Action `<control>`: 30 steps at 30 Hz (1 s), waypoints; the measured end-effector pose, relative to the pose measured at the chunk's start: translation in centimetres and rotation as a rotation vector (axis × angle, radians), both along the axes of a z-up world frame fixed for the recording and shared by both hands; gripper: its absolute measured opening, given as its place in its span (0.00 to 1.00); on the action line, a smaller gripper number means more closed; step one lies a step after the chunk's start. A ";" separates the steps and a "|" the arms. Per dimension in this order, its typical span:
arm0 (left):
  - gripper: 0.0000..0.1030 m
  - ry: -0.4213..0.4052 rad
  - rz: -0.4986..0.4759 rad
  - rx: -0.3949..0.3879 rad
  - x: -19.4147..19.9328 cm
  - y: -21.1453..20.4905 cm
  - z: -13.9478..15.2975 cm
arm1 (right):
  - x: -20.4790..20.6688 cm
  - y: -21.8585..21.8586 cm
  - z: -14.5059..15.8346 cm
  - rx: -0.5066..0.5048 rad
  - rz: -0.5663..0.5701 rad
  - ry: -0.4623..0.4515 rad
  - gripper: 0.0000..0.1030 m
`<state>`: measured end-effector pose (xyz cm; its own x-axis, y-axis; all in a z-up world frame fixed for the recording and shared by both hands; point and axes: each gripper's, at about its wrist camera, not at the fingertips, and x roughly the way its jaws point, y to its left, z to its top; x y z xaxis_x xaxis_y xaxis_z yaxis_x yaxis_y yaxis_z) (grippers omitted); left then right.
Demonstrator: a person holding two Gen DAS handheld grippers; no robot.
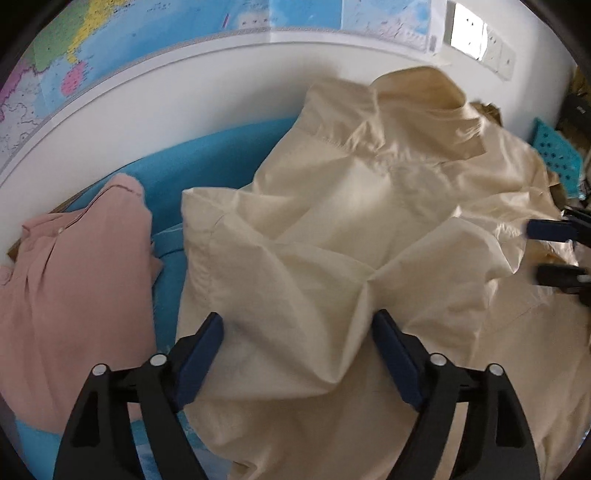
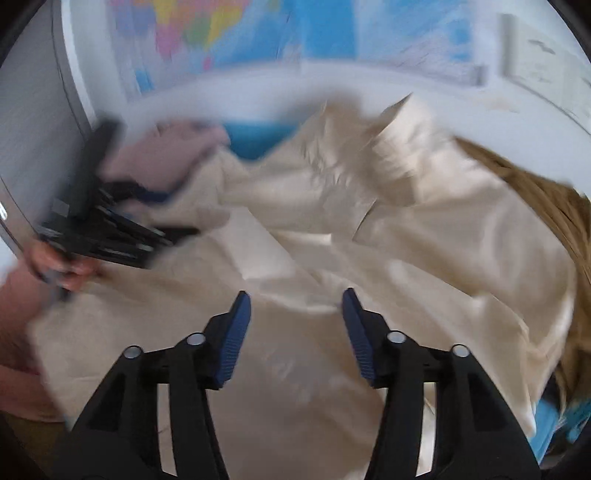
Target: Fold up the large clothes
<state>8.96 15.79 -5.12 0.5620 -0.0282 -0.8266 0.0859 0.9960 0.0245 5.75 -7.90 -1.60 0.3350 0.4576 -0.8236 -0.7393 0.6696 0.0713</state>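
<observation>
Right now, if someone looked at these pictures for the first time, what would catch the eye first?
First the big cream shirt, crumpled over the middle of the blue surface, collar toward the wall. Left of it lies a pink garment, and a colourful map hangs on the wall behind. The left gripper and right gripper both hover over the cream cloth with jaws open, holding nothing.

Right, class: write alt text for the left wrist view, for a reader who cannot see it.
A rumpled cream shirt, collar towards the wall, lies beneath the open left gripper. A pink garment lies beside it on a blue surface; a map hangs behind.
</observation>
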 end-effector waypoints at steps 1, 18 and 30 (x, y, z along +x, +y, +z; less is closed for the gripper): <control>0.81 -0.002 0.009 0.010 0.0 0.0 0.0 | 0.5 0.9 -1.2 -0.078 -0.008 -0.025 0.21; 0.81 -0.126 0.006 0.066 -2.7 -0.6 2.7 | 0.9 -4.7 1.3 0.068 -0.129 0.018 0.38; 0.84 -0.145 -0.009 0.000 -5.6 -0.4 3.6 | -0.5 -3.5 -1.5 -0.010 -0.075 0.136 0.39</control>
